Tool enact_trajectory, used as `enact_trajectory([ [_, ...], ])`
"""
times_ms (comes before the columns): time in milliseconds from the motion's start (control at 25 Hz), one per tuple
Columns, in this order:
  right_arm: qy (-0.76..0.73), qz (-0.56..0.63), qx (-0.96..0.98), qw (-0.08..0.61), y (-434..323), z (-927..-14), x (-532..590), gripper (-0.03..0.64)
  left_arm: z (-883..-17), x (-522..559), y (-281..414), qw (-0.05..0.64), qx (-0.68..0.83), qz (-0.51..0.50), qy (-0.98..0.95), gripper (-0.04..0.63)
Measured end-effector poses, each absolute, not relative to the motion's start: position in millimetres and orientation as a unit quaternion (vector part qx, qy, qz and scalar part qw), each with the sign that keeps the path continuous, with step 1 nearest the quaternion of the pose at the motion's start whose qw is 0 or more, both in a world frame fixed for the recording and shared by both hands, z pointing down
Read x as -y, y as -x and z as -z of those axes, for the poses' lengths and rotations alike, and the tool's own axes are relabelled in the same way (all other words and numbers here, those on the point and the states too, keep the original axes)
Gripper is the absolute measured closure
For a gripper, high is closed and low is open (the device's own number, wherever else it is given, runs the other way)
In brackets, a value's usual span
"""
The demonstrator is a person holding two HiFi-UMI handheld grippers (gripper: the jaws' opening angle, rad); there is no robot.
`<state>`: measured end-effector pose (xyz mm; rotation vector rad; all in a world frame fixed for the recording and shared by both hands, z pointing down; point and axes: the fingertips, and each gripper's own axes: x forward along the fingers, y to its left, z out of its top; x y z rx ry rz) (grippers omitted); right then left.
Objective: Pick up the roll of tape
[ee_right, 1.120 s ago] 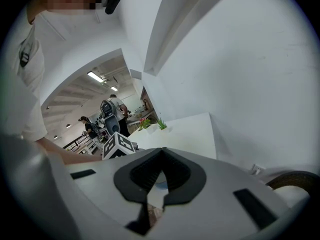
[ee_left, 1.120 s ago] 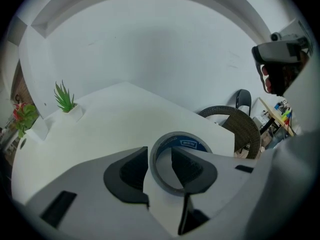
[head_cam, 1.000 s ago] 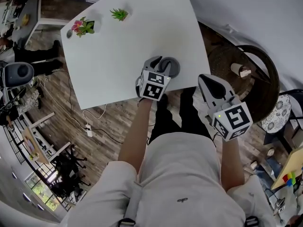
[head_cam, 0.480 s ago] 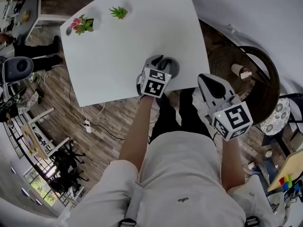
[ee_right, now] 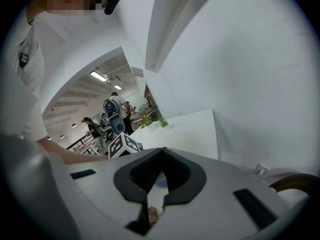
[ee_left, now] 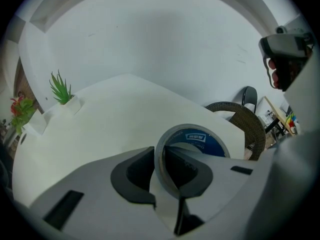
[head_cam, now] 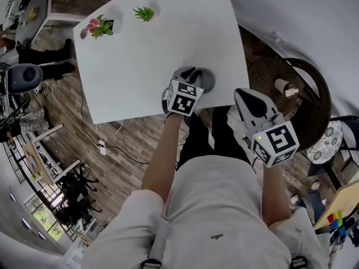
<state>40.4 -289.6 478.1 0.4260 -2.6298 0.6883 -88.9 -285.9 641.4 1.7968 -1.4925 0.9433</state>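
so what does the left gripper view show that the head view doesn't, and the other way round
Only the left gripper view: the fingers of the left gripper closing with the wall of the roll of tape between them, and the blue label inside its core.
Only the head view: the person's torso and arms, and the wooden floor with its cables.
Both: the white table, the roll near its edge, and the green plant at the far side.

White table [head_cam: 147, 60]: tape roll [ee_left: 200, 140], flowering plant [head_cam: 100, 27], green plant [head_cam: 144, 13]
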Motion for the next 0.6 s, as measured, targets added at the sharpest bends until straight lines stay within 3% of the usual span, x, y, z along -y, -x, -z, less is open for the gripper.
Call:
enact_trajectory([
  [600,-0.129,-0.234,0.944,0.193,-26.4,-471.8,280.6,0.611,-622.9,279.9,97.5,0.305,0.592,-0.323,-0.673,0.526],
])
